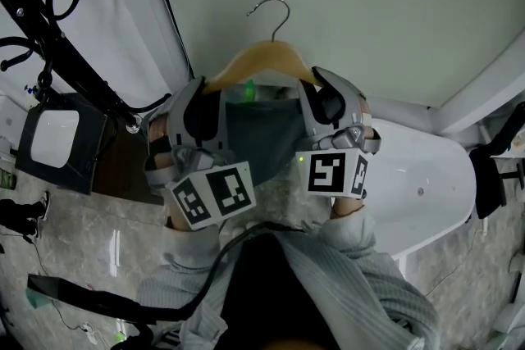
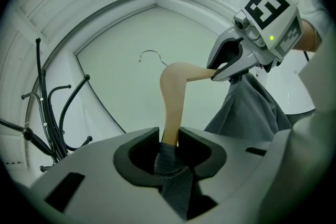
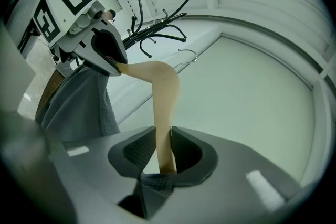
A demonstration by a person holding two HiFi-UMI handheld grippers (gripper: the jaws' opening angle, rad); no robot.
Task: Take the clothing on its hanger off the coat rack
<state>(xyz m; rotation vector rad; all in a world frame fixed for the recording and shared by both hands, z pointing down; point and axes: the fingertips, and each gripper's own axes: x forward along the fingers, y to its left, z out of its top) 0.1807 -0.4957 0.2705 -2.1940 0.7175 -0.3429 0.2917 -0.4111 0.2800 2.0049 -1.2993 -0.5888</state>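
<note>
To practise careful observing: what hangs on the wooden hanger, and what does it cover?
A grey garment hangs on the wooden hanger. Its top and metal hook show; both arm ends are covered by cloth, where the left gripper and right gripper clamp.

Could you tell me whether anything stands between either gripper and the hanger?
Nothing visible does: the left gripper and the right gripper each clamp one arm of the hanger, whose hook hangs clear of the coat rack.

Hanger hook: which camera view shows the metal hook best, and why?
The head view: the metal hook shows whole, sharp and unobstructed. Both gripper views show it small and faint beyond the wooden hanger.
</note>
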